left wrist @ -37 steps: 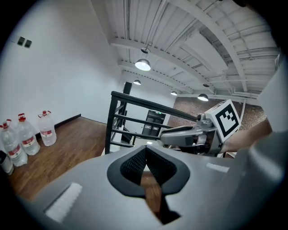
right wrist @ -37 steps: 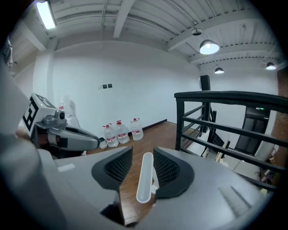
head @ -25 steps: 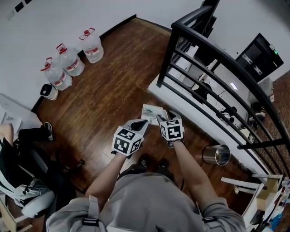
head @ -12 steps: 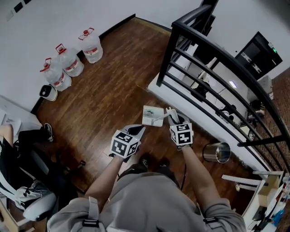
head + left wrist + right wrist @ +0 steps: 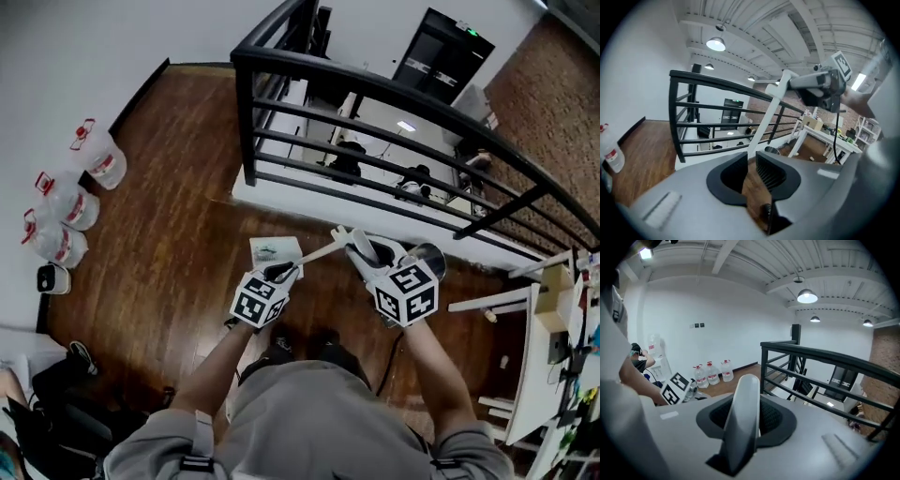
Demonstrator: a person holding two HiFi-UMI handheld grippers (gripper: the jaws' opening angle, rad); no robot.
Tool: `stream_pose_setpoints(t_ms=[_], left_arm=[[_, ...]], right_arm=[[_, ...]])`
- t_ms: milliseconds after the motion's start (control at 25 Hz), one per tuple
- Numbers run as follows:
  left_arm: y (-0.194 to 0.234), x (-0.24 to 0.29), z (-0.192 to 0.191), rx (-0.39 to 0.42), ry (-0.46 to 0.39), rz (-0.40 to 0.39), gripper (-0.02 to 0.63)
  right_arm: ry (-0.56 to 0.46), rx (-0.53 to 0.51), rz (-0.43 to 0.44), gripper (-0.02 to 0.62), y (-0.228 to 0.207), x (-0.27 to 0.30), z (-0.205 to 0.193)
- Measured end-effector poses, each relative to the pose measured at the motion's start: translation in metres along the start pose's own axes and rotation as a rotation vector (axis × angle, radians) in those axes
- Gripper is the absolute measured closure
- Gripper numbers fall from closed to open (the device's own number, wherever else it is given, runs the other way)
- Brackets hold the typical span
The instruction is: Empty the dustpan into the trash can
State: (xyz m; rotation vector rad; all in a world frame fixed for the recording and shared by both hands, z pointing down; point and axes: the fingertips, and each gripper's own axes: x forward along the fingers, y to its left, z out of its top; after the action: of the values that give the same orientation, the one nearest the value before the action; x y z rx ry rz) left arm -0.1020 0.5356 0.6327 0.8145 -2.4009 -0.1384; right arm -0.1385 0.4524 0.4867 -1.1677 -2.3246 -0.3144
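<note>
You stand on a dark wooden floor beside a black metal railing, seen from above, with a gripper in each hand. Your right tongs are pinched tight on the white handle of the dustpan; in the right gripper view the pale handle fills the gap between the pads and sticks up past them. The handle slants down and to the left. The pale, square pan sits at its far end, over the floor just ahead of your left tongs. The left tongs are opening, with a narrow gap between the ribbed pads. Only floor shows through that gap, so they hold nothing; the white handle passes just beyond their tips. The trash can, a round metal bin, stands on the floor at your right, partly hidden behind the right gripper, and the pan is apart from it, off to its left. Three water bottles stand against the white wall at far left.
</note>
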Motion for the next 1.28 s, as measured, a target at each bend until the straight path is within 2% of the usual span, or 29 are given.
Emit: stream_pose_setpoints(t_ms=[80, 200, 360, 520, 560, 600, 680, 840, 960, 1080, 1280], left_arm=[[-0.026, 0.031, 0.015, 0.060, 0.001, -0.076, 0.511], [-0.089, 0.077, 0.049, 0.157, -0.031, -0.221, 0.469], [-0.175, 0.116, 0.093, 0.350, -0.089, -0.416, 0.391], [-0.263, 0.139, 0.126, 0.487, -0.137, -0.553, 0.388], [-0.287, 0.145, 0.134, 0.503, -0.153, -0.570, 0.392], [-0.309, 0.151, 0.142, 0.515, -0.173, -0.582, 0.423], [-0.348, 0.164, 0.158, 0.543, -0.211, -0.602, 0.514], [-0.425, 0.195, 0.182, 0.648, -0.228, -0.663, 0.523], [-0.471, 0.215, 0.199, 0.697, -0.232, -0.692, 0.529], [-0.501, 0.233, 0.215, 0.726, -0.227, -0.723, 0.532], [-0.537, 0.266, 0.225, 0.730, -0.211, -0.789, 0.534]], right_arm=[[-0.035, 0.005, -0.025, 0.491, -0.012, -0.039, 0.011], [-0.068, 0.030, -0.091, 0.491, -0.040, -0.102, 0.012], [-0.106, 0.058, -0.207, 0.489, -0.058, -0.173, 0.013], [-0.142, 0.086, -0.332, 0.488, -0.073, -0.244, 0.014], [-0.149, 0.096, -0.361, 0.488, -0.078, -0.264, 0.011], [-0.155, 0.104, -0.387, 0.488, -0.084, -0.284, 0.007], [-0.166, 0.115, -0.433, 0.488, -0.100, -0.322, -0.001], [-0.172, 0.125, -0.512, 0.486, -0.138, -0.390, -0.016], [-0.167, 0.114, -0.551, 0.485, -0.161, -0.429, -0.021], [-0.164, 0.119, -0.585, 0.485, -0.185, -0.455, -0.022], [-0.153, 0.162, -0.645, 0.482, -0.228, -0.481, -0.035]])
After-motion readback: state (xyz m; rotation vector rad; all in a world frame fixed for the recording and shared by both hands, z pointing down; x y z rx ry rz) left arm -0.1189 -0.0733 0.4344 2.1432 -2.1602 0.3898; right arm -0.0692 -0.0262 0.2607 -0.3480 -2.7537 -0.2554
